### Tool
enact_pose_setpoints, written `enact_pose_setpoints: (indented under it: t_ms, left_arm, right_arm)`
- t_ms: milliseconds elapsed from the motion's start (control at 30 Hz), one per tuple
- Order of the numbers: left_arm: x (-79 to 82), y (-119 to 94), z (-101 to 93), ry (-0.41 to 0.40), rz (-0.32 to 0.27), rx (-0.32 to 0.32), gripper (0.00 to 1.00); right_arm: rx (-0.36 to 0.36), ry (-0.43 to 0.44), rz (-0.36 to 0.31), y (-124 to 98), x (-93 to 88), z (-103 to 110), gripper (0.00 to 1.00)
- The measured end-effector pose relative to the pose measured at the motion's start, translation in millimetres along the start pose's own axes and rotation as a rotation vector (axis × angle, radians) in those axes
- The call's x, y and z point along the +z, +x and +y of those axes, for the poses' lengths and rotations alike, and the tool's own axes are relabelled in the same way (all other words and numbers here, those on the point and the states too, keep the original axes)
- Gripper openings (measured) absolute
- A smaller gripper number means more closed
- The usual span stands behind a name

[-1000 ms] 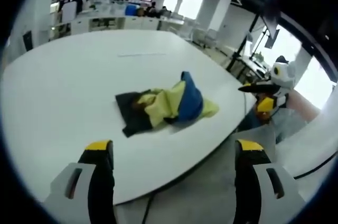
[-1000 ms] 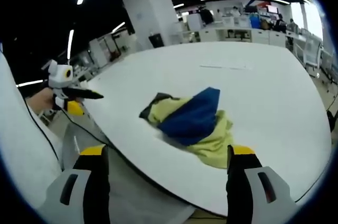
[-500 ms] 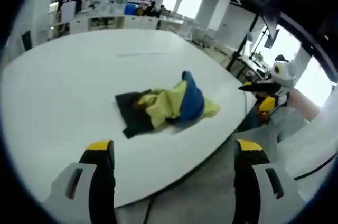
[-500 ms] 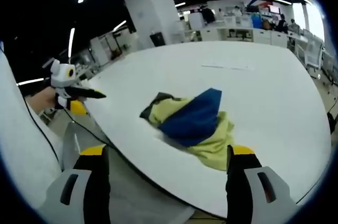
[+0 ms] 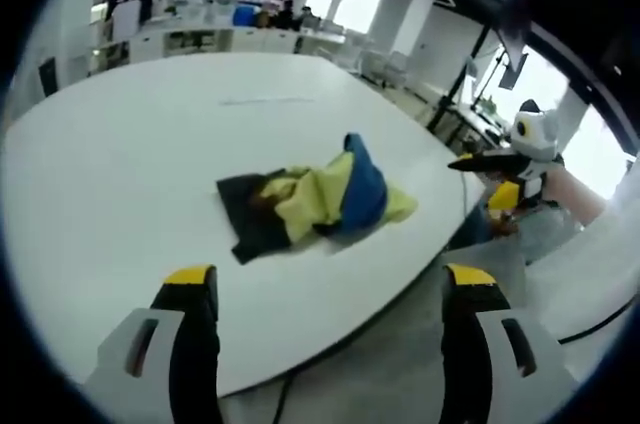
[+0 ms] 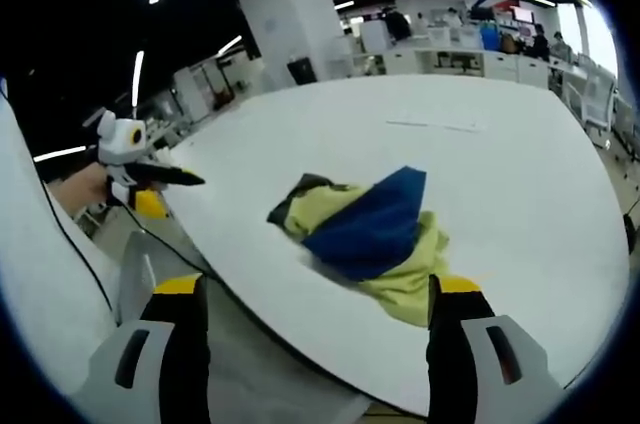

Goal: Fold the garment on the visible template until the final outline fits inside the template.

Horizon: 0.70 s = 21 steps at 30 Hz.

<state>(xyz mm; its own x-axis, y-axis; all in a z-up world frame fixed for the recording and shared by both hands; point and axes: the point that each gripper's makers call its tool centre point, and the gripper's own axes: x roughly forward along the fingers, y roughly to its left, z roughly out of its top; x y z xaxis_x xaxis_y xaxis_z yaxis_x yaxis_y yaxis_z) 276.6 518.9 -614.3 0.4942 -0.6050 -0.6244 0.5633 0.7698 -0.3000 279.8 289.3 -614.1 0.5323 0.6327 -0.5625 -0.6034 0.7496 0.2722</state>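
Observation:
A crumpled garment (image 5: 315,199) in yellow, blue and black lies in a heap on the white table (image 5: 130,154). In the right gripper view the same garment (image 6: 365,234) lies near the table's near edge. My left gripper (image 5: 330,299) hangs open short of the table's edge, well back from the garment. My right gripper (image 6: 310,309) is open too, over the table's rim just short of the cloth. The right gripper (image 5: 515,159) shows at the right of the left gripper view, and the left gripper (image 6: 135,169) at the left of the right gripper view. A faint line (image 5: 265,101) marks the table far behind the garment.
The white table (image 6: 530,174) is wide and rounded, with floor below its edge. Office desks, chairs and people (image 5: 250,29) stand far behind it. A white pillar (image 6: 290,34) rises beyond the table. A black cable (image 6: 150,234) hangs by the table's edge.
Both views have shifted only slightly with the hands. The garment has not moved and both grippers stay open.

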Motion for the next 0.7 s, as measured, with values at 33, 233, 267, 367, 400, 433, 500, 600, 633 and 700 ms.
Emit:
enact_pose_setpoints:
  t_ms: [33,233,267,367,400,433,500,600,633,700]
  left_arm:
    - [0.1,0.2,0.3,-0.001,0.0,0.0,0.89]
    - [-0.2,2.6,2.5,-0.004,0.007,-0.001,0.89]
    - [0.0,3.1,3.0,-0.004,0.007,-0.001,0.89]
    - [0.7,4.7,5.3,-0.004,0.011,-0.002,0.89]
    - [0.7,5.3,6.3,-0.004,0.013,-0.002,0.89]
    - [0.7,6.1,7.5,-0.002,0.015,-0.001,0.89]
    - [1.0,7.1,8.8,-0.002,0.018,0.0,0.89]
    - [1.9,9.7,10.8,0.001,0.02,0.001,0.88]
    - [2.3,11.0,11.6,0.002,0.022,0.002,0.88]
    - [3.4,13.2,12.0,0.004,0.023,0.002,0.88]
  right_arm:
    - [0.001,-0.001,0.001,0.3,0.5,-0.2,0.9]
    - [0.004,-0.01,-0.001,2.3,7.8,-3.8,0.9]
    - [0.004,-0.011,0.0,2.7,8.2,-4.2,0.9]
    - [0.007,-0.011,0.002,4.8,9.0,-4.3,0.9]
    - [0.007,-0.011,0.003,5.6,9.0,-4.2,0.9]
    - [0.009,-0.011,0.005,6.8,8.6,-4.5,0.9]
    - [0.013,-0.01,0.008,8.3,8.3,-4.3,0.9]
    - [0.017,-0.01,0.009,11.2,8.9,-5.0,0.9]
    - [0.019,-0.01,0.009,11.9,9.2,-5.1,0.9]
    - [0.023,-0.012,0.01,13.5,10.3,-5.5,0.9]
